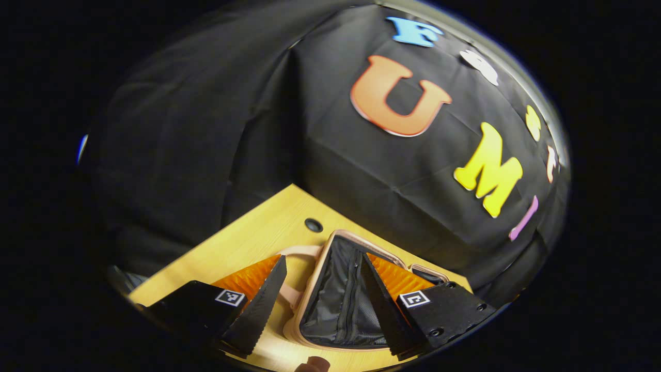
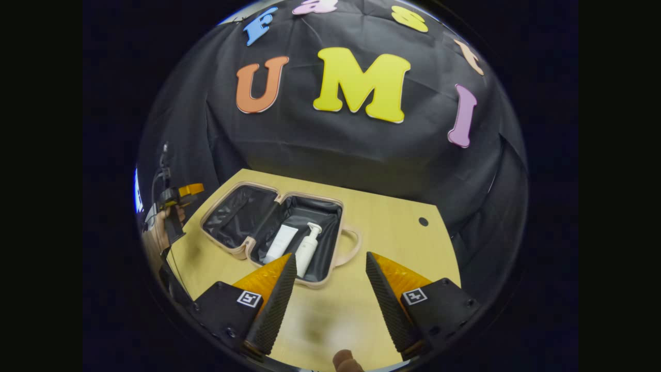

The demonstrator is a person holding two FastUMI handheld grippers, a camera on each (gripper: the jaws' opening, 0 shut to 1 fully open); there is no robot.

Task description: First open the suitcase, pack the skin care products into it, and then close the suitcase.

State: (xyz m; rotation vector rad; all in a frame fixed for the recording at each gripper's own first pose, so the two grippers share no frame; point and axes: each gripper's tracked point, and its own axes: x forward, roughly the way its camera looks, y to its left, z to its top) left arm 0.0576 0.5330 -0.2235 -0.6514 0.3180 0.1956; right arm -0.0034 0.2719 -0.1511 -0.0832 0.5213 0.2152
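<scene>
On the tabletop (image 2: 392, 227) our case (image 2: 279, 235) lies open, tube (image 2: 281, 244) and bottle (image 2: 308, 248) inside; left hand-held gripper (image 1: 323, 302), spread and empty, hovers nearest its lid (image 1: 341, 299).

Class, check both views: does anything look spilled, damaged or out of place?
Nothing stands out. The suitcase lies open flat on the table, with the tube and pump bottle lying neatly side by side in one half.
</scene>
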